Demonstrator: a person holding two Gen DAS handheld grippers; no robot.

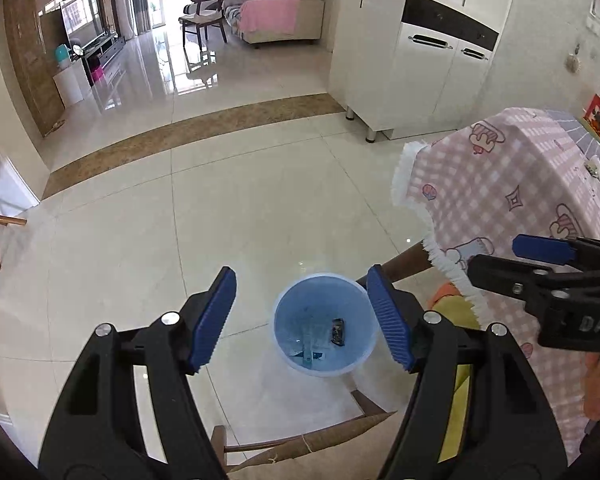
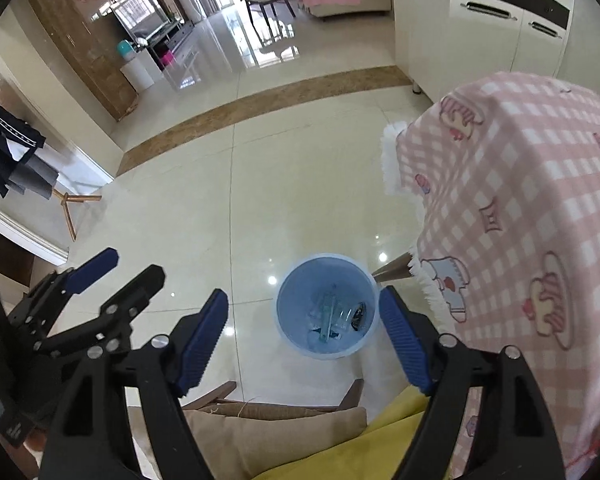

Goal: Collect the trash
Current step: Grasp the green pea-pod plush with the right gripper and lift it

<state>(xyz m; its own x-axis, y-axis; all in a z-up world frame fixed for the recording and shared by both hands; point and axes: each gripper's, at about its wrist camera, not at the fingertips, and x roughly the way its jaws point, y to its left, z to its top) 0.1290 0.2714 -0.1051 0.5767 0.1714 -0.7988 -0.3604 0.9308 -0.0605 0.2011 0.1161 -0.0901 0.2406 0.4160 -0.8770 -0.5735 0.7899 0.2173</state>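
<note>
A light blue bin (image 1: 352, 366) stands on the tiled floor below both grippers; it also shows in the right wrist view (image 2: 286, 292). Inside lie a small dark piece of trash (image 1: 338, 332) and a clear wrapper (image 2: 332, 314). My left gripper (image 1: 304, 316) is open and empty, held above the bin. My right gripper (image 2: 304, 330) is open and empty too, above the bin. The right gripper shows at the right edge of the left wrist view (image 1: 512, 256), and the left gripper at the left of the right wrist view (image 2: 136, 262).
A table with a pink checked cloth (image 1: 512, 200) (image 2: 520, 208) stands right of the bin. A wooden chair with a tan cushion (image 2: 276, 428) and yellow cloth (image 1: 460, 396) is right below me. A white cabinet (image 1: 420, 64) stands behind, glossy floor (image 1: 220, 200) to the left.
</note>
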